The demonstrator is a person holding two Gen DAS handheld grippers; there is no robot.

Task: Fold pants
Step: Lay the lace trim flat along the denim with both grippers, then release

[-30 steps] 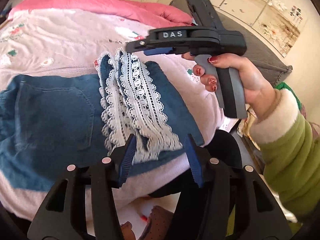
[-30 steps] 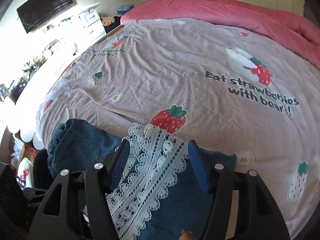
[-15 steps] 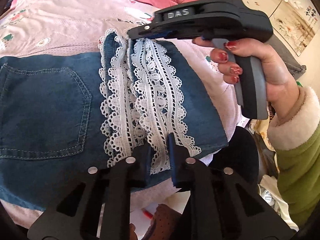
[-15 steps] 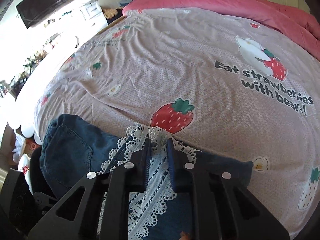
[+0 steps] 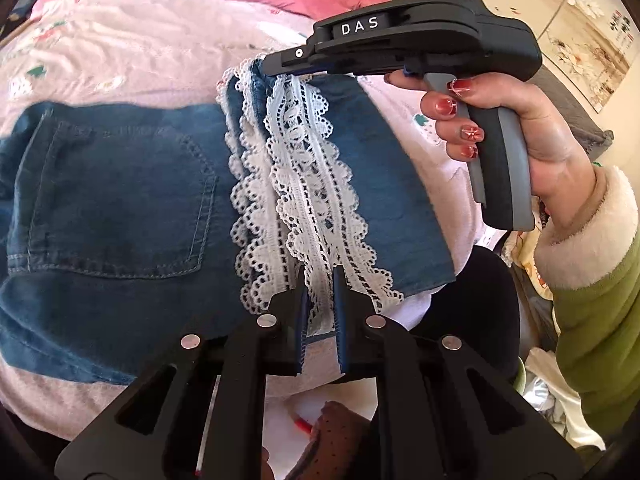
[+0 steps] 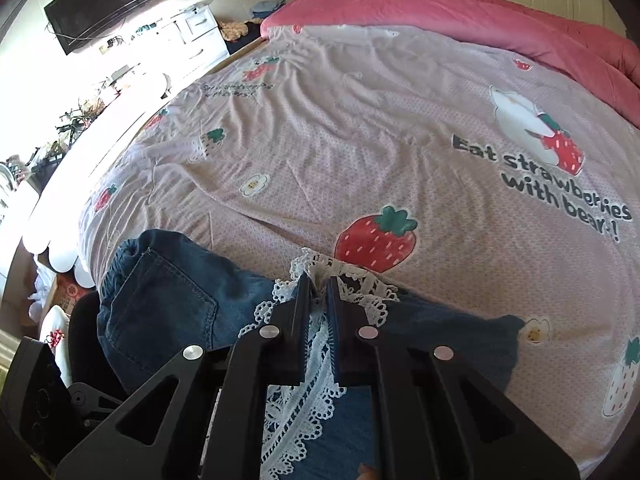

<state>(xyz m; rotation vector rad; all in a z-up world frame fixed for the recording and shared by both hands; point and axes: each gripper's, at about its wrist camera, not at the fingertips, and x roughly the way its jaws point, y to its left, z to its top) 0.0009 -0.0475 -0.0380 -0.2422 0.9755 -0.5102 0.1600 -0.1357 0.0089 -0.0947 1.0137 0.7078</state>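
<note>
Denim pants (image 5: 120,200) with a white lace hem (image 5: 316,200) lie flat on the bed (image 6: 360,140), close to its near edge, on a pale pink sheet printed with strawberries. A back pocket (image 5: 120,204) faces up on the left part of the garment, and the lace-trimmed hem runs across its right part in two scalloped bands lying side by side.

At the near end of the lace, the left hand-held gripper (image 5: 320,300) is clenched on the trim, its blue-padded fingers (image 5: 303,312) pressed close with a strip of lace between them. At the far end of the same hem, the right hand-held gripper (image 6: 318,304) is likewise clamped on the lace, its tips pinching the frilled edge just in front of a printed strawberry (image 6: 376,240). From the left wrist view, the right tool is seen from the side, held by a hand (image 5: 520,120) with red-painted nails and a green sleeve. A pink quilt (image 6: 460,16) lies along the far side of the bed.
</note>
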